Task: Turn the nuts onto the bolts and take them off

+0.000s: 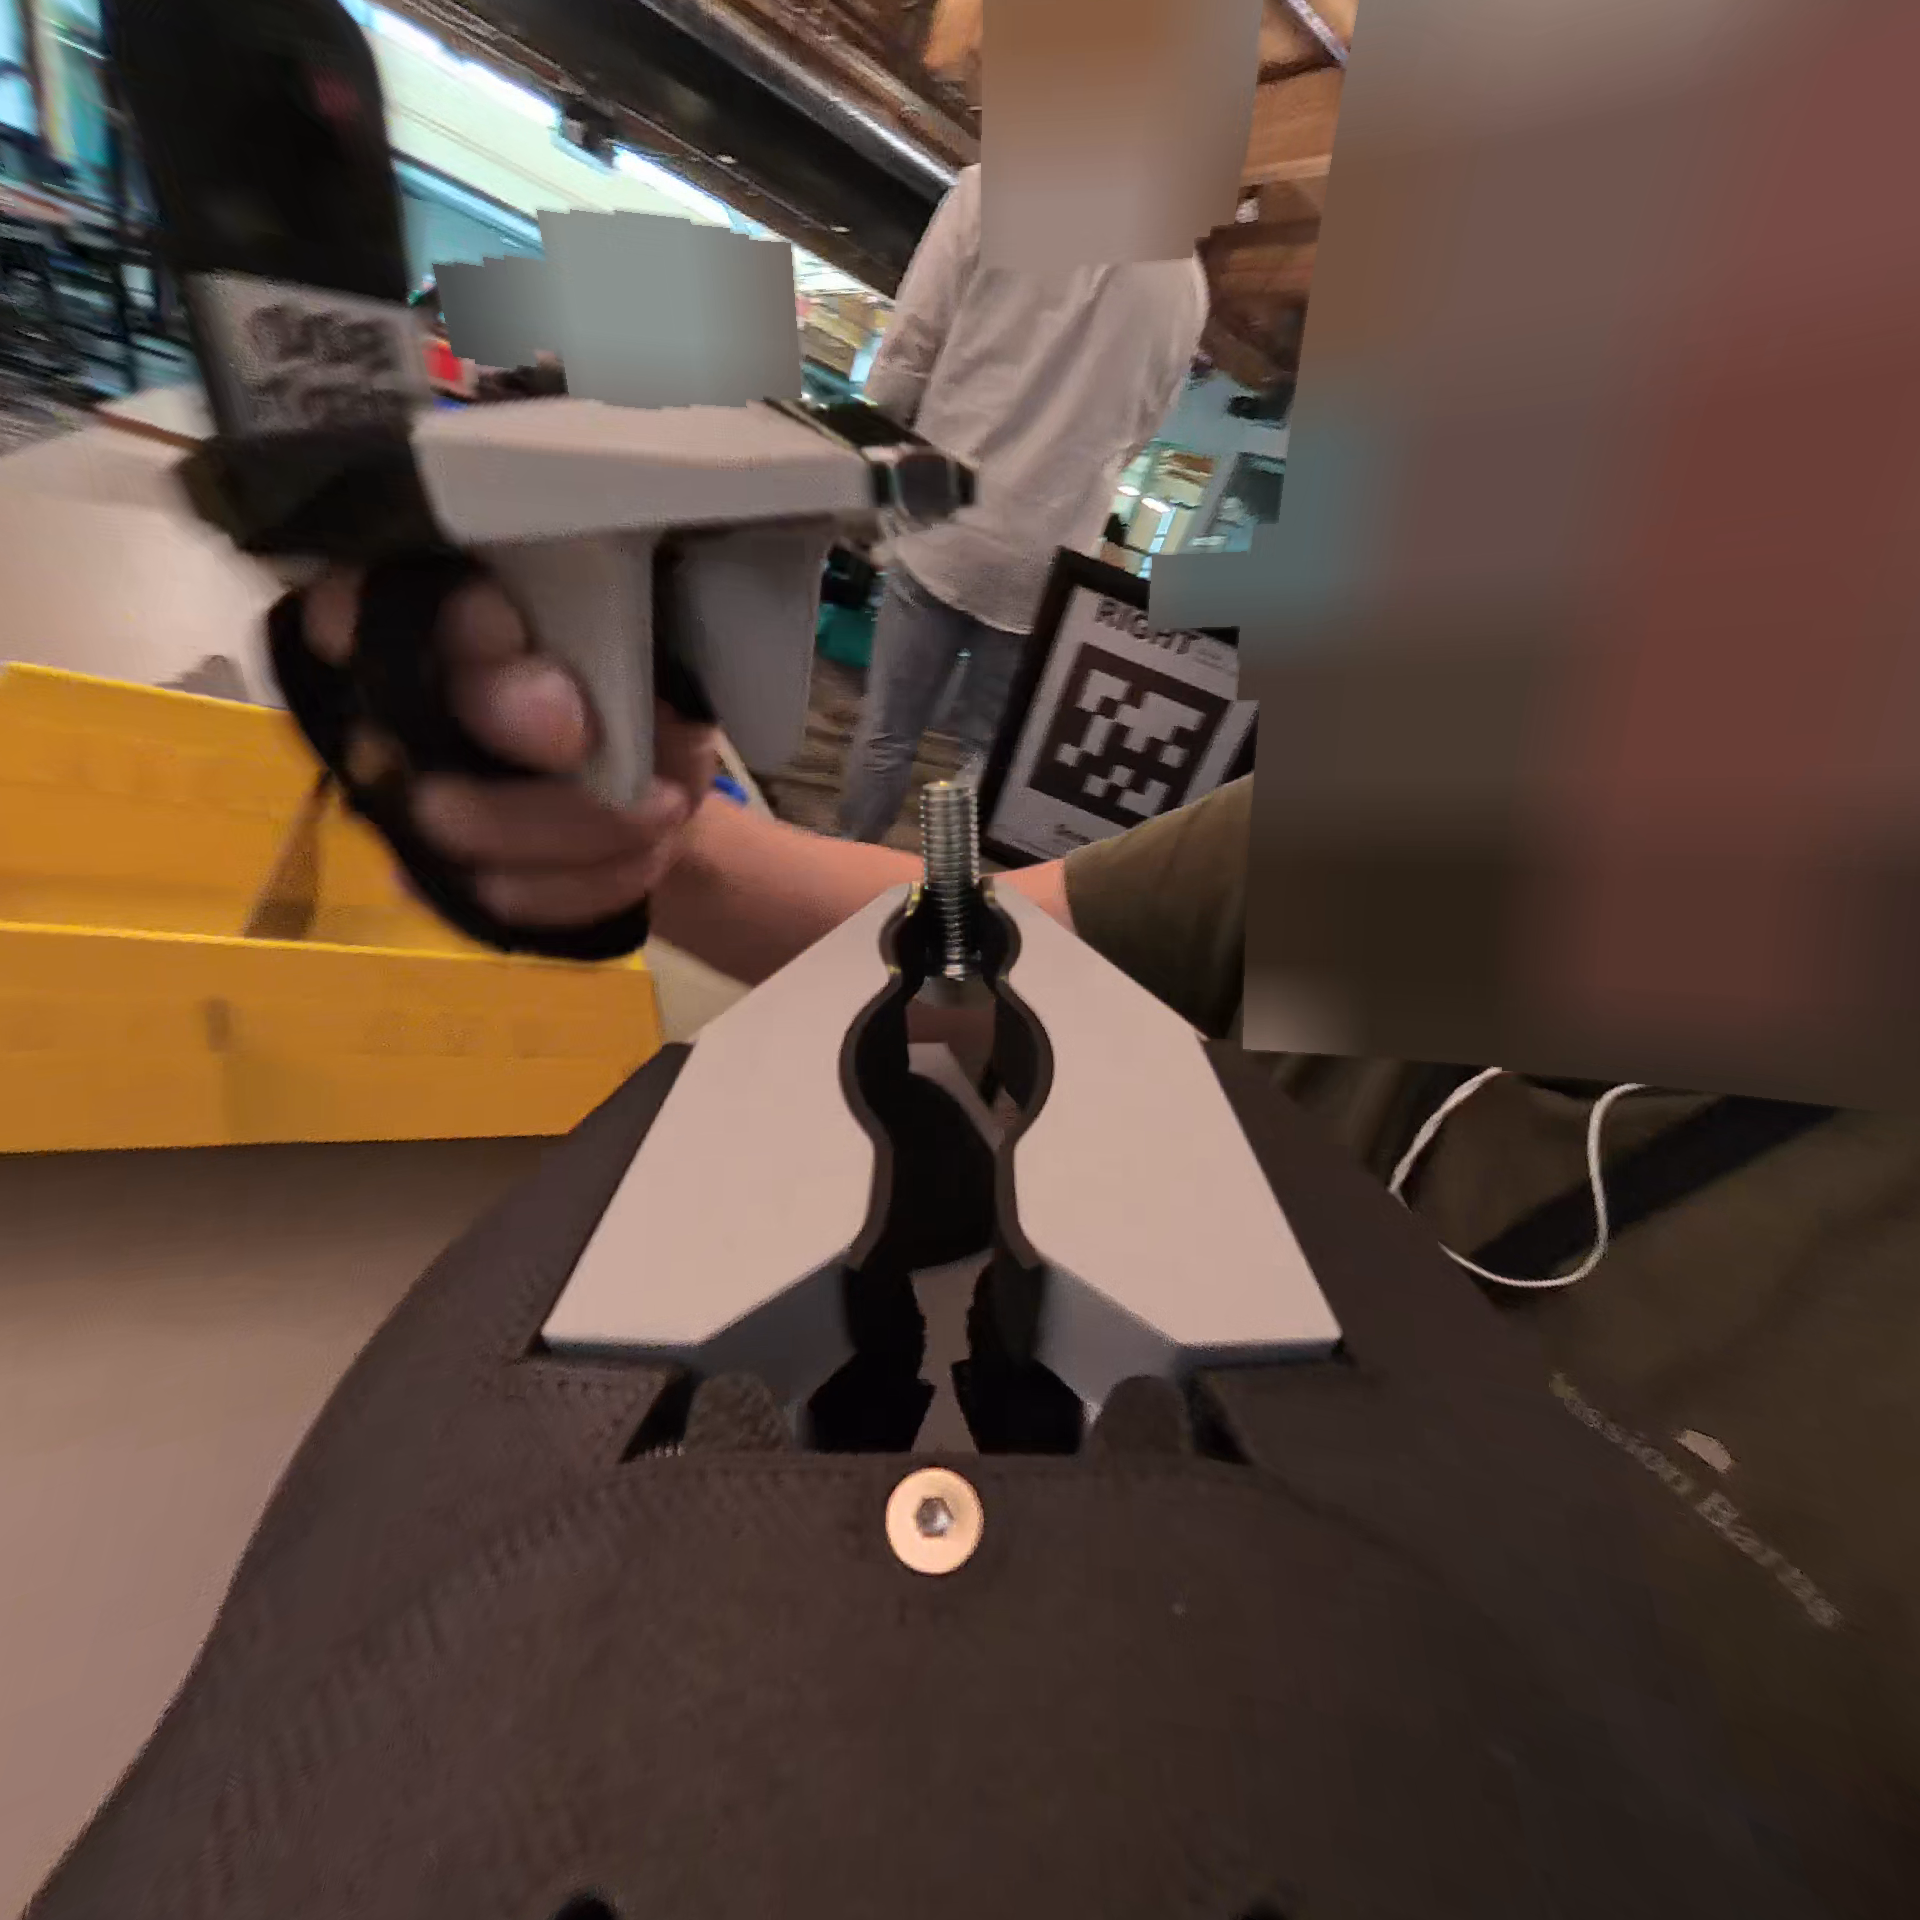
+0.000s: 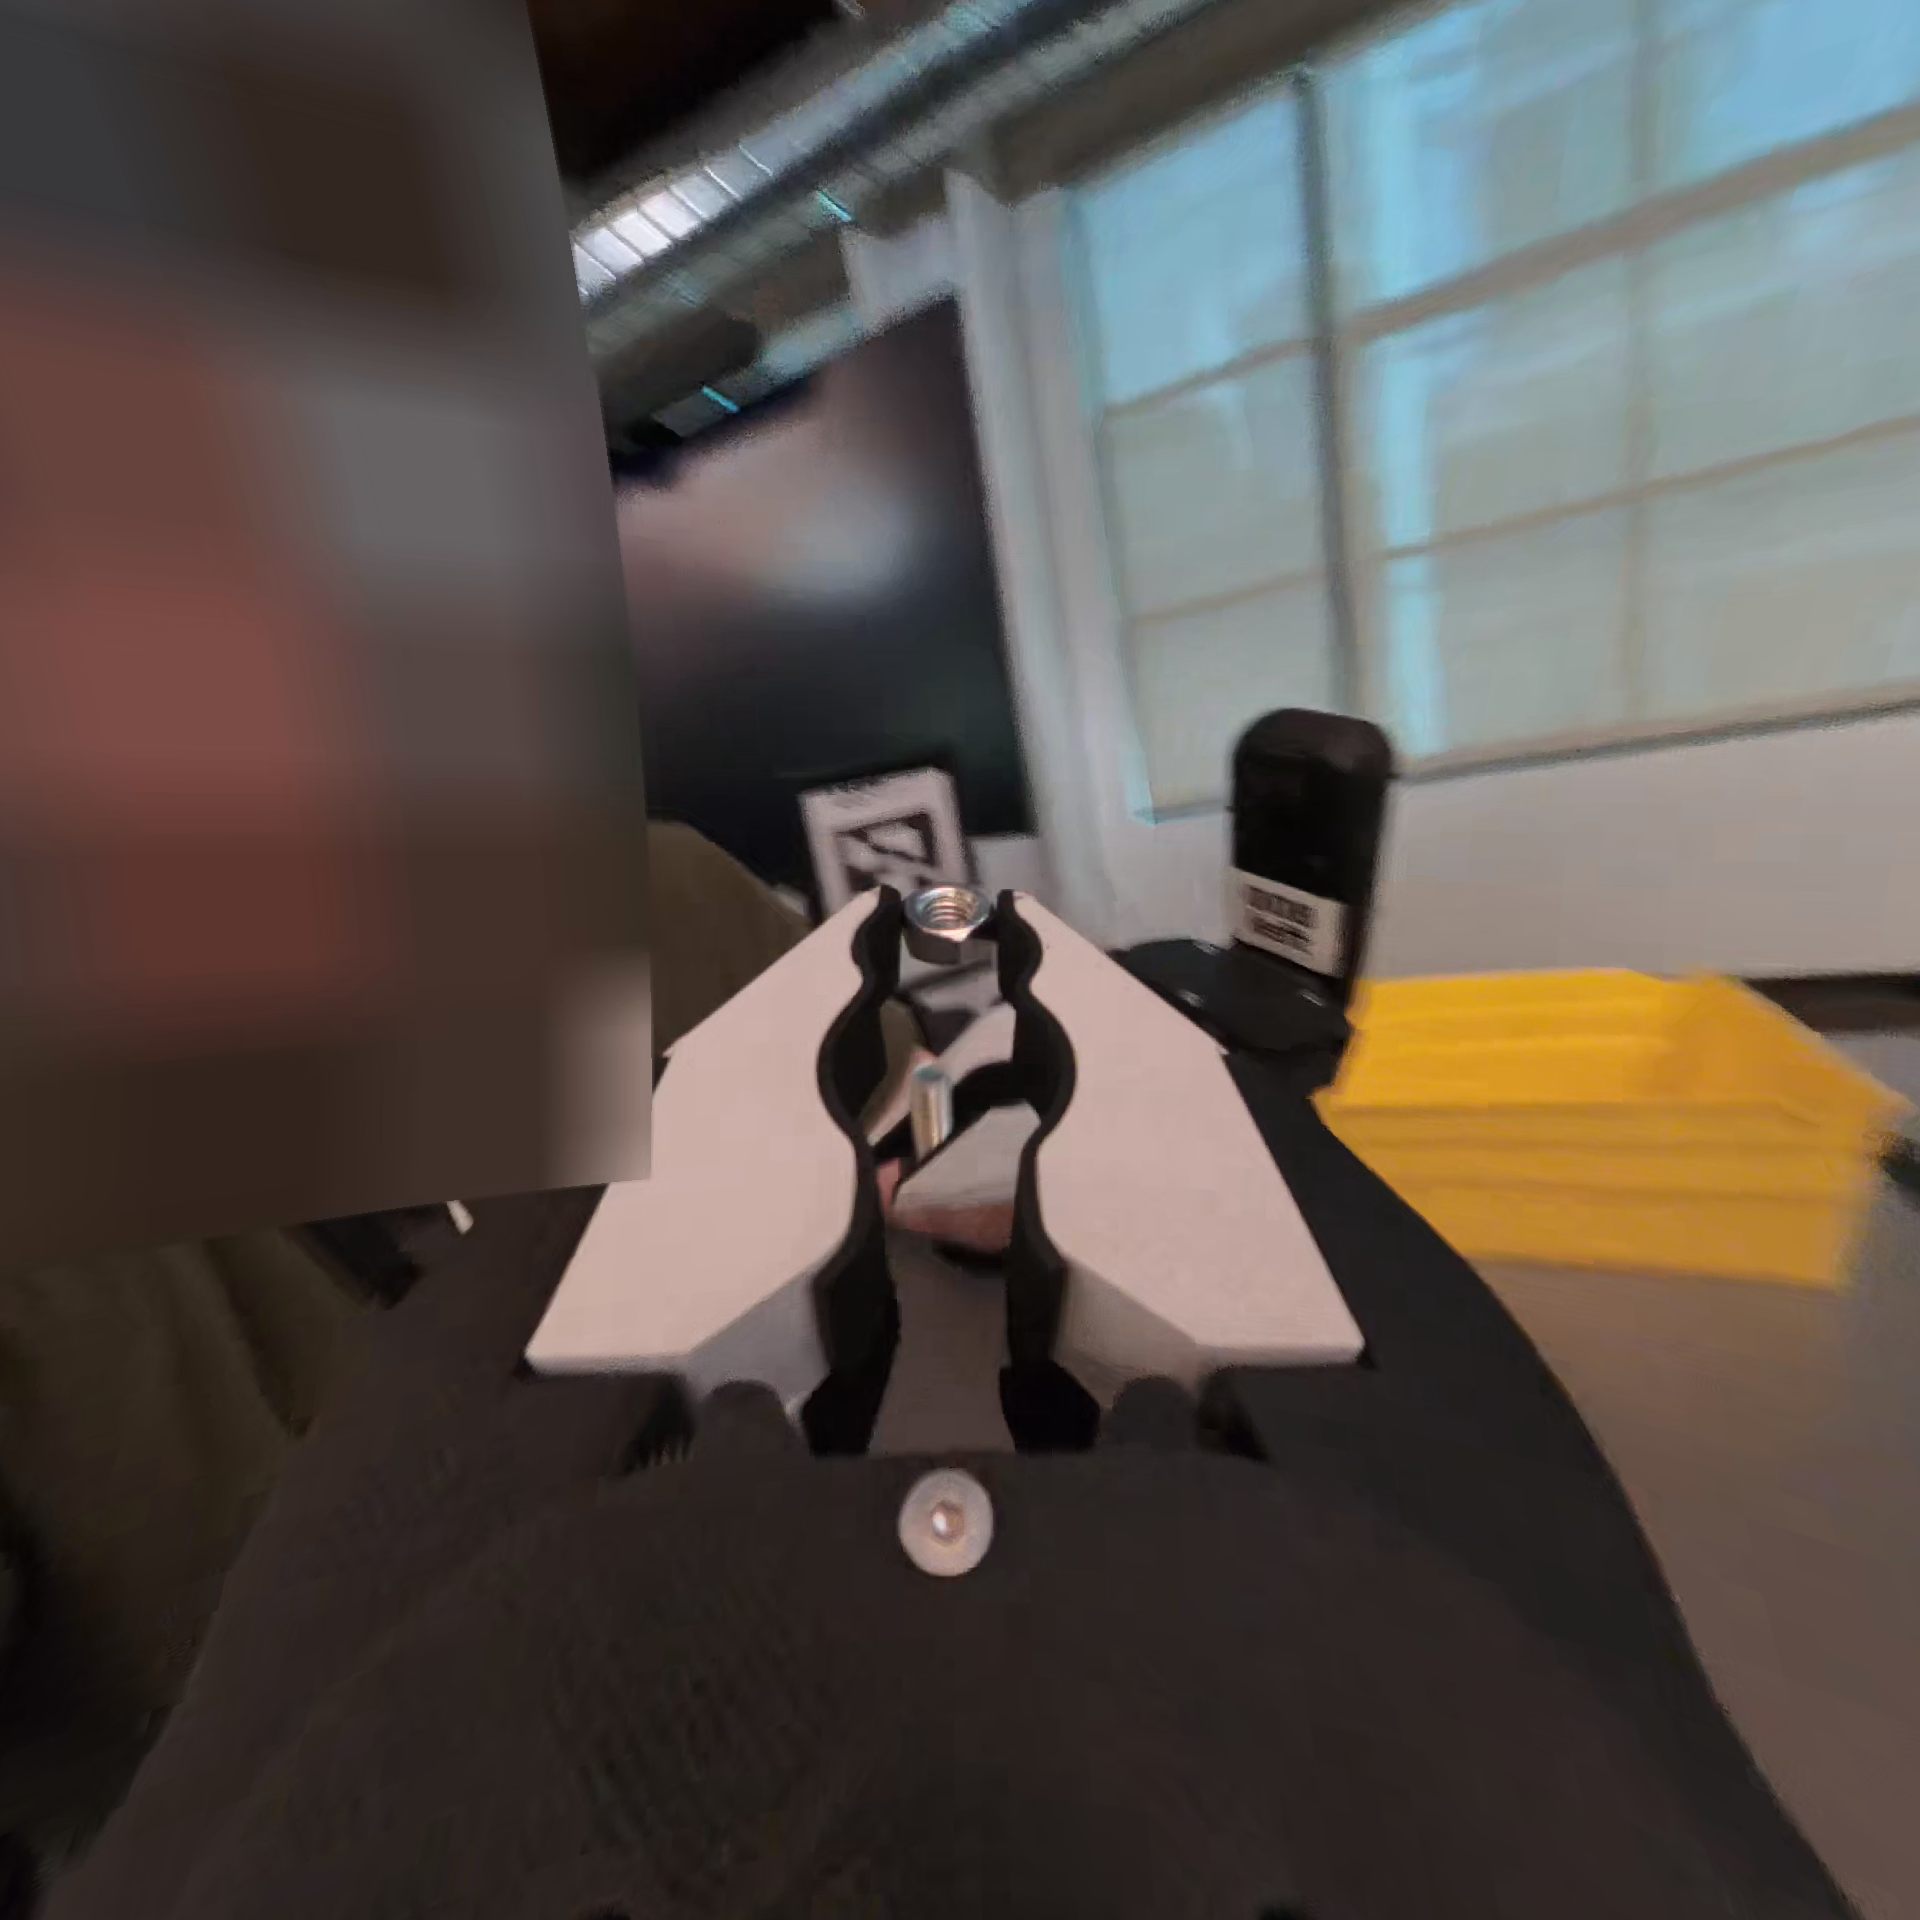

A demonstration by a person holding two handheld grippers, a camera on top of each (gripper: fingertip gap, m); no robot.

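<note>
Bolt [image 1: 948, 883] left view, nut [image 2: 938, 921] right

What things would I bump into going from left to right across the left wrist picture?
Yellow plastic bin → hand gripping the other grey gripper's handle → threaded silver bolt pinched in the left gripper → black-and-white square marker board.

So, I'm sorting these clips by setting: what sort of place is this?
Probably an industrial-style workshop or lab space, not a home. Exposed ceiling ducts run above large gridded windows, a framed black-and-white marker board stands behind the bench, and a yellow parts bin sits on the table.
</note>
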